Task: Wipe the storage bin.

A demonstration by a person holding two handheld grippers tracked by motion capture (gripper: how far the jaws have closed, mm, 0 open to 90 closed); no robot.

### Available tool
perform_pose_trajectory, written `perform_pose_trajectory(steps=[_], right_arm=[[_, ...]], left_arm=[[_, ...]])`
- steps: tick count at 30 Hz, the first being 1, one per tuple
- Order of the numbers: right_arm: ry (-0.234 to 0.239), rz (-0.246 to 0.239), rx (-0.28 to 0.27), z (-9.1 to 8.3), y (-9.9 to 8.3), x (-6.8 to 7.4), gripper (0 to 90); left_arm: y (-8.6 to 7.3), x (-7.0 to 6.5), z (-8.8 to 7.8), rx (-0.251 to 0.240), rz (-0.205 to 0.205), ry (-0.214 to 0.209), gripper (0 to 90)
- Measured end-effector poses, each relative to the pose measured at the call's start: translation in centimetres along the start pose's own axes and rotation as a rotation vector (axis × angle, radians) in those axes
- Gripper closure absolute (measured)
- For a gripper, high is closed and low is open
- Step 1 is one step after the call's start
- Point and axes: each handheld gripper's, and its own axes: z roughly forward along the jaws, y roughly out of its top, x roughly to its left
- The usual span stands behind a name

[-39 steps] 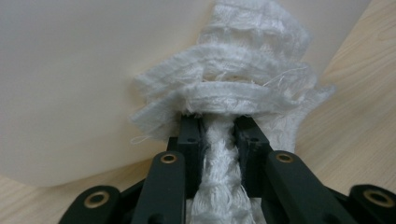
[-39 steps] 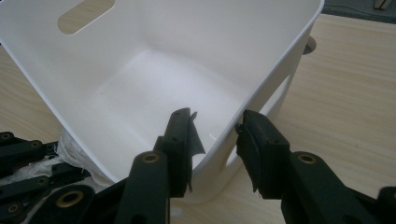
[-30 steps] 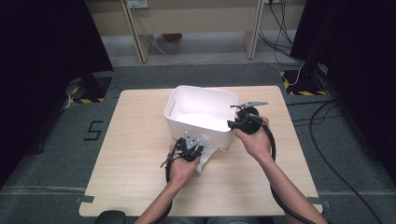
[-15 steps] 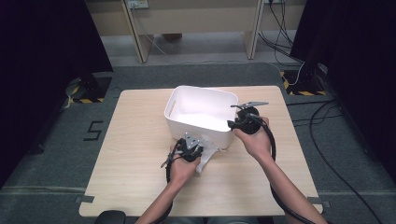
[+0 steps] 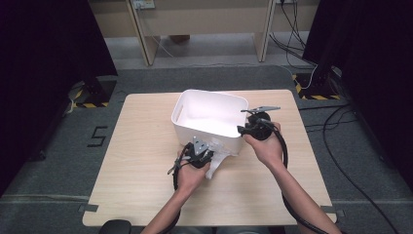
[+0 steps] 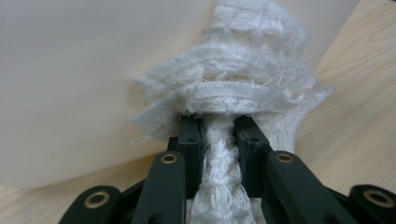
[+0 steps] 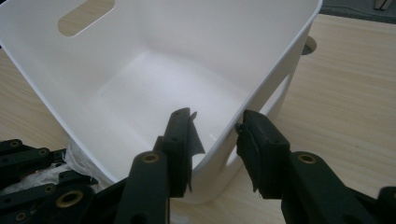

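A white plastic bin [image 5: 209, 93] stands in the middle of the wooden table [image 5: 141, 161]. My left gripper [image 5: 209, 149] is at its near wall, shut on a bunched white woven cloth [image 5: 217, 159]. In the left gripper view the jaws [image 6: 218, 123] pinch a twisted strand of that cloth [image 6: 233, 88], which is pressed against the bin's outer wall [image 6: 93, 70]. My right gripper [image 5: 246, 129] is at the bin's near right corner. Its jaws [image 7: 215, 123] straddle the bin's wall [image 7: 261, 84] above a handle slot, one inside and one outside, closed on it.
The bin's inside [image 7: 154, 79] holds nothing. Bare tabletop lies to the left and right of the bin and along the near edge. Desk legs [image 5: 146, 34] and cables [image 5: 311, 73] are on the floor beyond the table. Dark curtains hang at both sides.
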Motion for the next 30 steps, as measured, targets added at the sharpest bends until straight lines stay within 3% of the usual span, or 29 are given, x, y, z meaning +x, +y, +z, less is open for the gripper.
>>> perform_pose_trajectory(steps=[13,30], right_arm=[[0.0,0.0,-0.002,0.0,0.0,-0.1,64.4],[-0.004,-0.002,-0.005,0.0,0.0,-0.1,64.5]], left_arm=[[2.7,-0.6,-2.0,-0.065,0.022,-0.019,75.3],[3.1,-0.8,-2.1,-0.068,0.038,-0.017,75.2]])
